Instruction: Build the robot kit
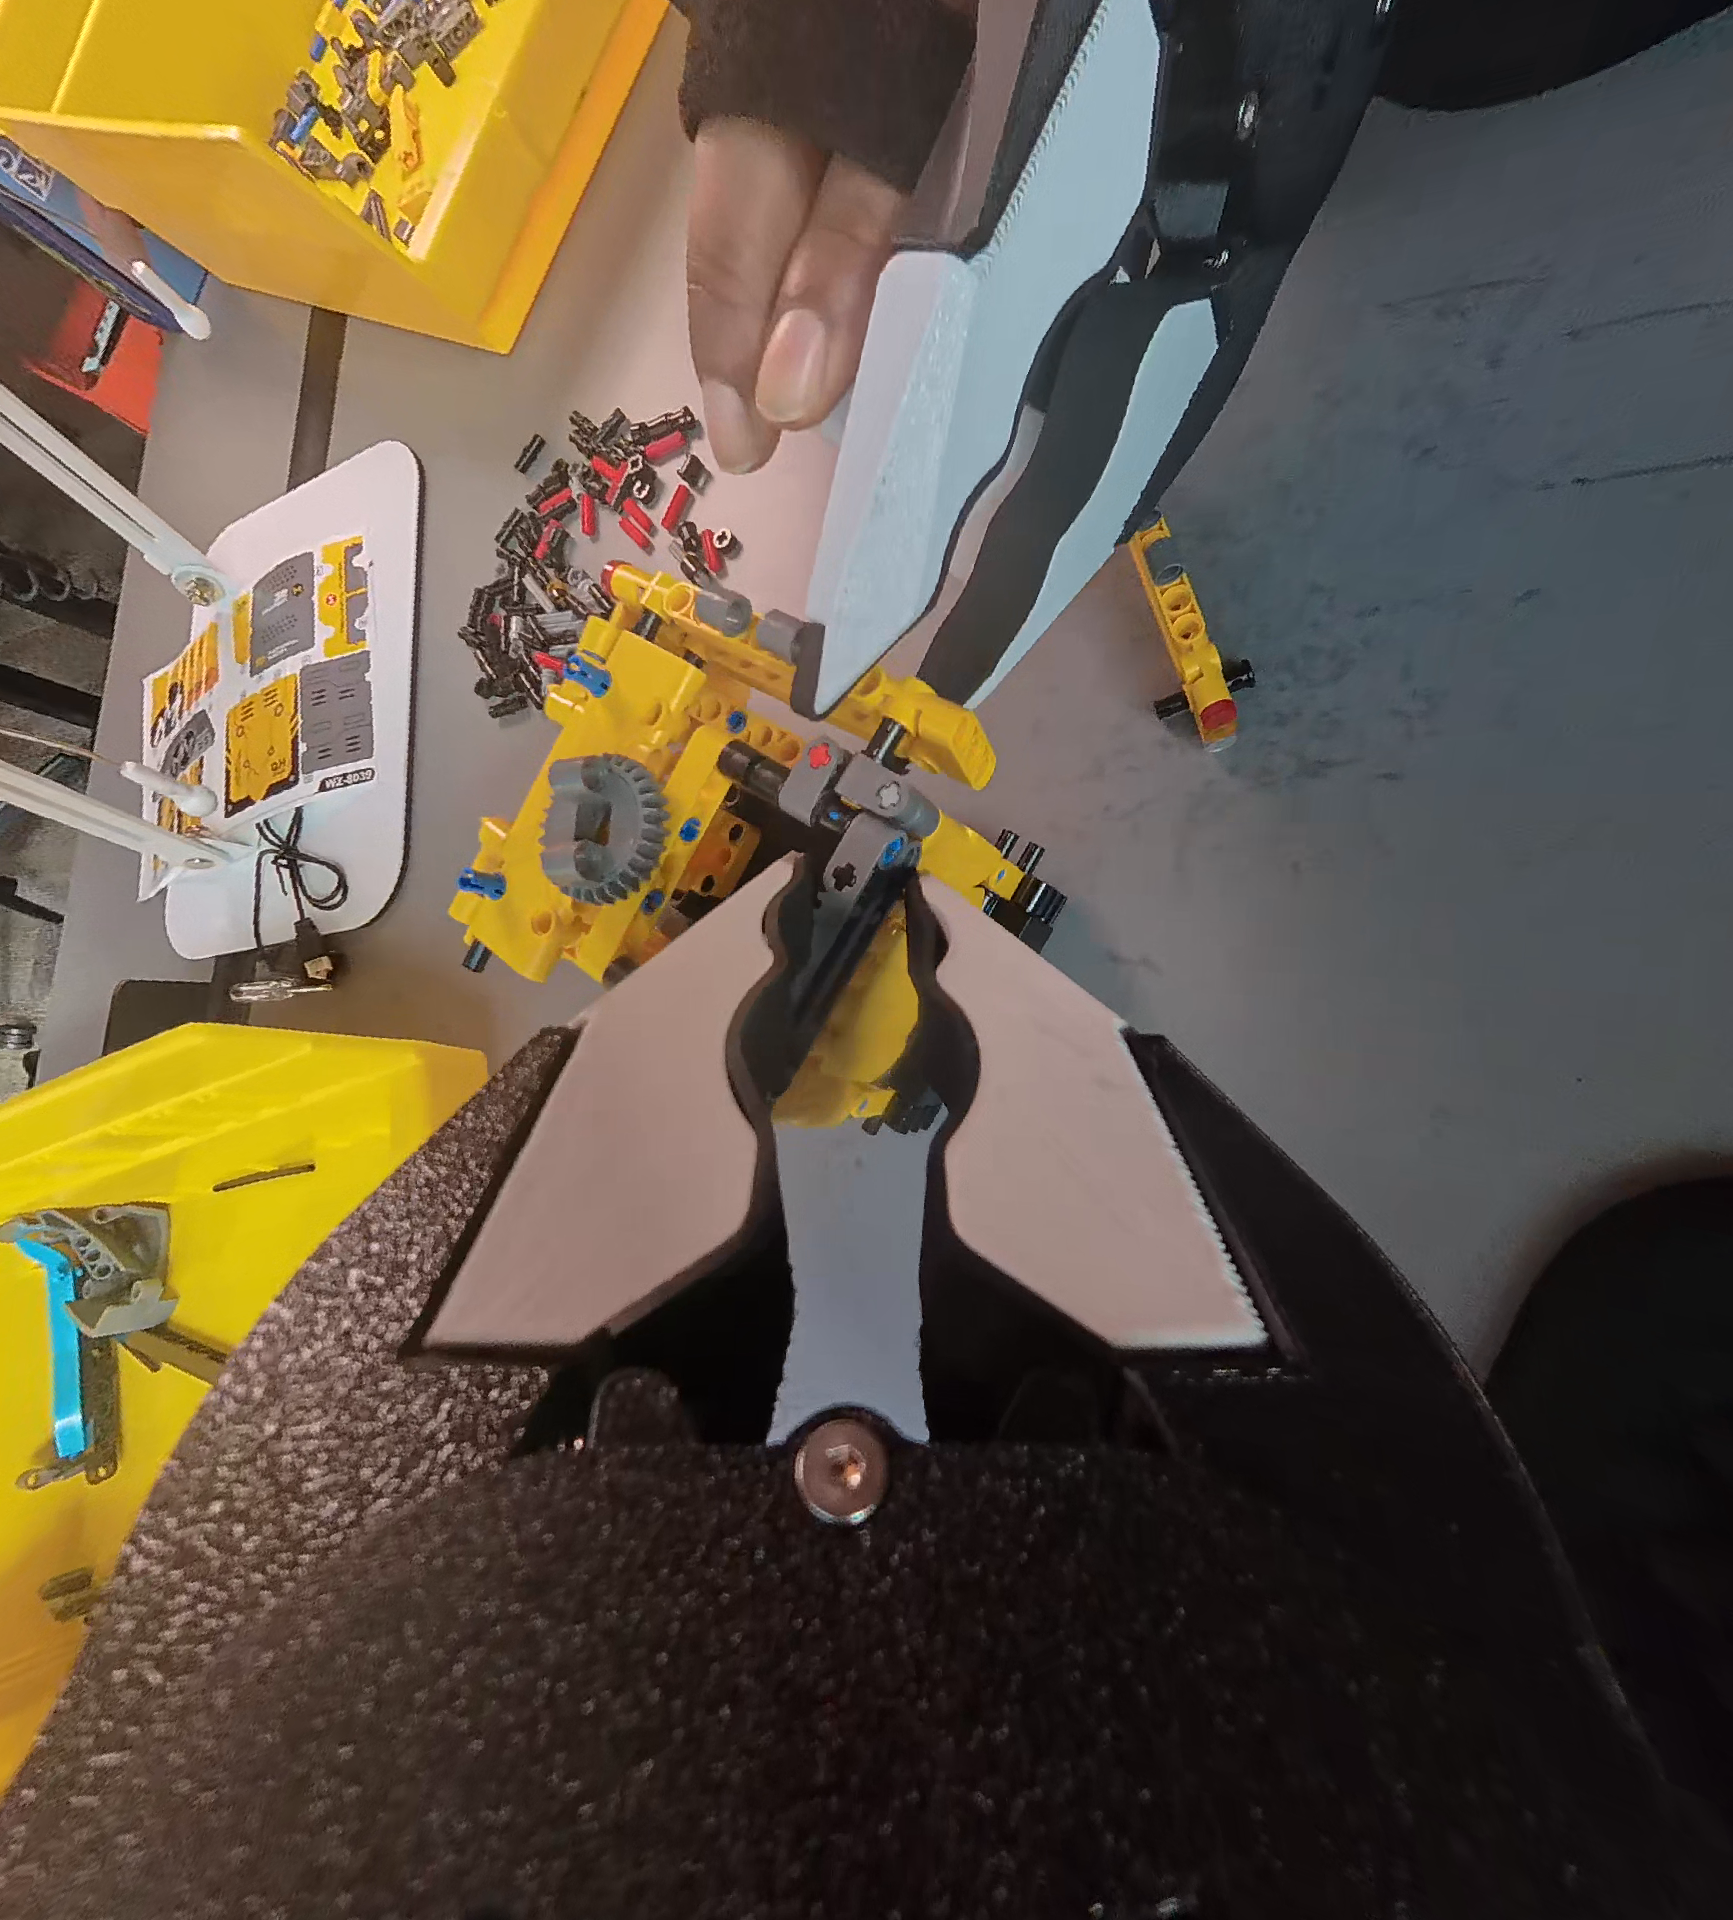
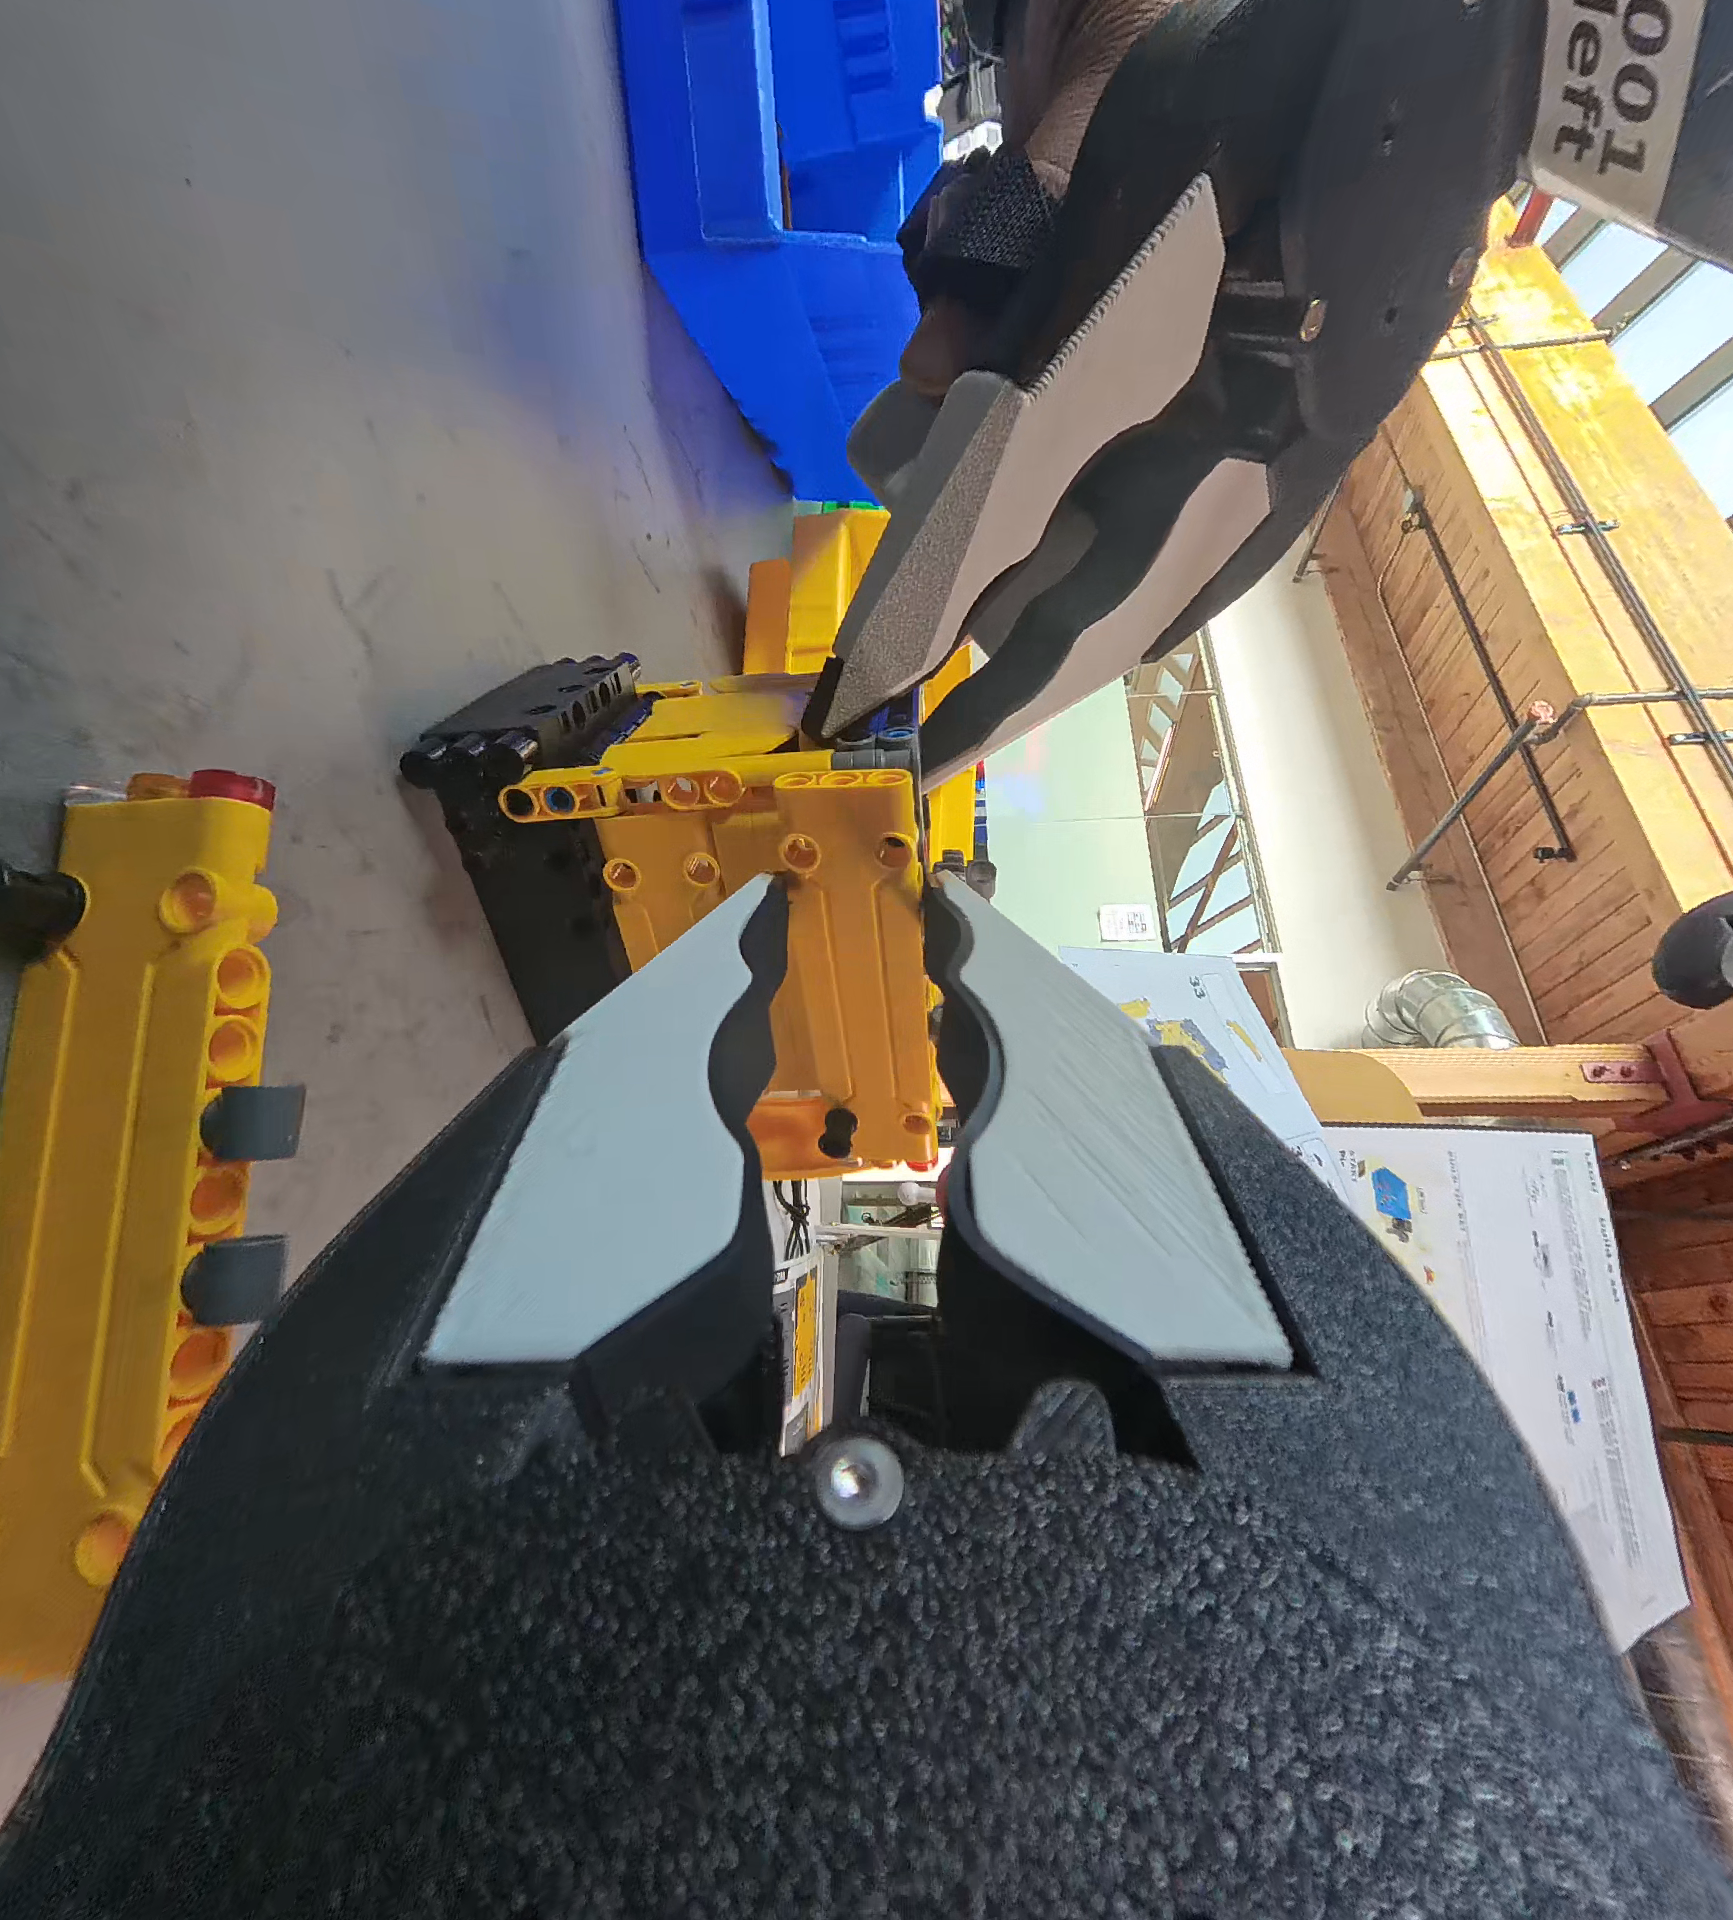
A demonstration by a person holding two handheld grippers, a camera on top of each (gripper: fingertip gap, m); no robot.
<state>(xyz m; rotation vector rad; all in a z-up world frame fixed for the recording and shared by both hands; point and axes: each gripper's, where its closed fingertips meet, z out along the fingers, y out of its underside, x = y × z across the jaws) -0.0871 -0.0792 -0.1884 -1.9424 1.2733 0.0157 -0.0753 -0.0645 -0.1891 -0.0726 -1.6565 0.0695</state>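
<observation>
My left gripper (image 1: 846, 883) has its fingers clamped on the near end of the yellow brick model (image 1: 633, 821), gripping a black beam and the yellow block under it; the model's far end with the grey gear ring (image 1: 600, 826) points away from me. My right gripper (image 2: 846, 894) grips the same model (image 2: 737, 831) from the opposite side, fingers closed onto a yellow panel. In the left wrist view that right gripper (image 1: 903, 665) comes down steeply from above, fingertips on the model's upper yellow beam, with a bare hand (image 1: 768, 301) wrapped on its body. Open room: grey tabletop (image 1: 1464, 831) lies bare to the right of the model, apart from one loose yellow beam (image 1: 1189, 623) well clear. To the left it is crowded: a scatter of black and red pins (image 1: 581, 540) just beyond the model, a white tray with a sticker sheet (image 1: 322, 686), and yellow bins (image 1: 249, 156) at the tabletop edge. In the right wrist view a long yellow panel (image 2: 114, 1195) lies flat on the tabletop just left of my fingers, a blue bin (image 2: 789, 208) stands farther off, printed instruction pages (image 2: 1516, 1351) sit to the right, and wooden boarding (image 2: 1620, 623) backs the room.
</observation>
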